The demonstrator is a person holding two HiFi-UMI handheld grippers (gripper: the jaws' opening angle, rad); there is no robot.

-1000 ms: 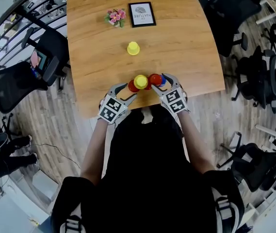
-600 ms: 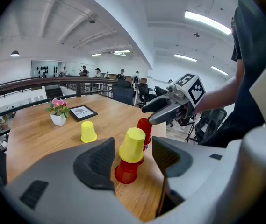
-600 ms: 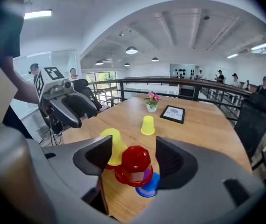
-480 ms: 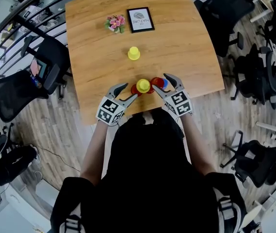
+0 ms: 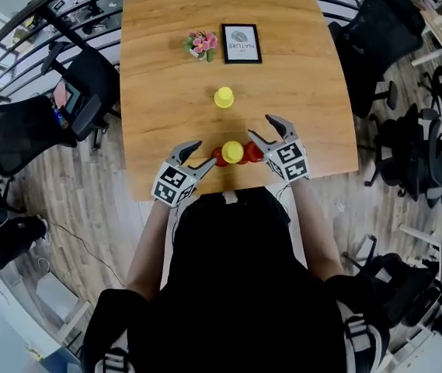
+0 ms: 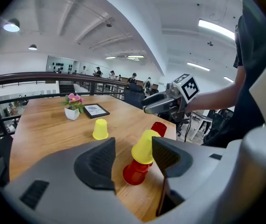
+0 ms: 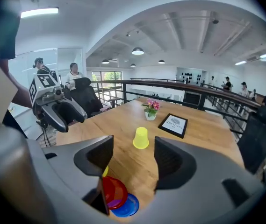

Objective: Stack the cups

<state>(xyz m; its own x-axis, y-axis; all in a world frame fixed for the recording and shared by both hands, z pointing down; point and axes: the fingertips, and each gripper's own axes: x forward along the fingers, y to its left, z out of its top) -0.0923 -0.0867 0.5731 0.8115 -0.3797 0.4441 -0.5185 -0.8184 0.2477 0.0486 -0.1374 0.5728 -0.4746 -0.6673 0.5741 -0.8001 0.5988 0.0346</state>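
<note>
Left gripper: jaws spread, empty.
Right gripper: spread, empty.
Yellow-on-red plastic cup stack: between grippers, near edge of wooden table.
Lone yellow plastic cup: inverted, farther out (light, thin-walled, I reckon).
Hold: I'd pinch its sidewall gently.

On the tabletop, the potted flowers stand near the far edge, with the picture frame just to their right. A lone upturned cup sits near the middle. A cluster of cups lies close to the near edge, one cup stacked on another. The left gripper is just left of the cluster. The right gripper is just right of it, slightly farther back.
</note>
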